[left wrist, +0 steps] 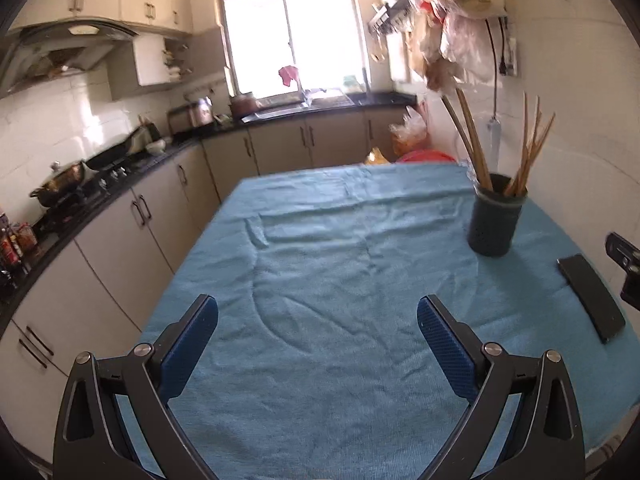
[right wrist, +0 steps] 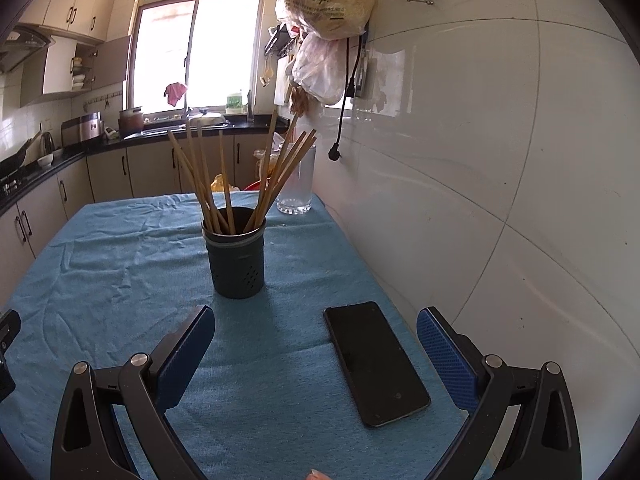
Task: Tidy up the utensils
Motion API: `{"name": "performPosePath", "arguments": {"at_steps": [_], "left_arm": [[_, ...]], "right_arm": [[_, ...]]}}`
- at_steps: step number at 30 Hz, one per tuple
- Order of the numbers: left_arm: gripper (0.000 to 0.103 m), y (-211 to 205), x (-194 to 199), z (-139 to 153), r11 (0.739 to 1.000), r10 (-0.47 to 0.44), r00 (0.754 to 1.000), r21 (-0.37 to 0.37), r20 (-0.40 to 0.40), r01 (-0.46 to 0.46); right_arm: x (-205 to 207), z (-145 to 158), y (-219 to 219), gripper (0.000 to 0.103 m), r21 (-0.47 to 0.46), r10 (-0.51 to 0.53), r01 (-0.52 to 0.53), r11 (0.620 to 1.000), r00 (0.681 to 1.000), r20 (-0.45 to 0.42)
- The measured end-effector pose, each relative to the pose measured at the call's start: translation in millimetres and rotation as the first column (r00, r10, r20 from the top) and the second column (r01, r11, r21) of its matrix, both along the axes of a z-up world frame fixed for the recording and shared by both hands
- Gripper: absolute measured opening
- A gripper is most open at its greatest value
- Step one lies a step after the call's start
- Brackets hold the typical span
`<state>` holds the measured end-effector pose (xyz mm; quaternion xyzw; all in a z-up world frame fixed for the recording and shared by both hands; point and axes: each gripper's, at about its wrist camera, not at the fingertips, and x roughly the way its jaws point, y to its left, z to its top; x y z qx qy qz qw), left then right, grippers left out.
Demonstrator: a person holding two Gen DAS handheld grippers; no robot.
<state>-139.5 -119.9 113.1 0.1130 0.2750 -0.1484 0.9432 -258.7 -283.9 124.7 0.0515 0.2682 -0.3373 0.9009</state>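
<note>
A dark green utensil holder stands upright on the blue cloth-covered table, with several wooden chopsticks fanned out in it. In the left wrist view two thicker wooden handles also lean out of it. My left gripper hovers open over bare cloth, the holder far ahead to its right. My right gripper is open too, with the holder just ahead of its left finger. Nothing sits between either pair of fingers.
A black phone lies flat between my right gripper's fingers, nearer the right one. A clear glass stands behind the holder by the white tiled wall. Plastic bags hang above. Kitchen counters run along the left.
</note>
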Motion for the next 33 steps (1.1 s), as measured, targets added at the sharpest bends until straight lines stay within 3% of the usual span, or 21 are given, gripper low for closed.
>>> {"name": "performPosePath", "arguments": {"at_steps": [15, 33], "left_arm": [[0.099, 0.5, 12.3, -21.6, 1.000, -0.012, 0.998, 0.004, -0.069, 0.012], [0.099, 2.3, 14.4, -25.5, 1.000, -0.016, 0.996, -0.005, -0.091, 0.016]], "right_arm": [[22.0, -15.4, 10.8, 0.102, -0.003, 0.016, -0.017, 1.000, 0.998, -0.064], [25.3, -22.1, 12.4, 0.102, -0.003, 0.019, -0.019, 1.000, 0.995, -0.094]]}}
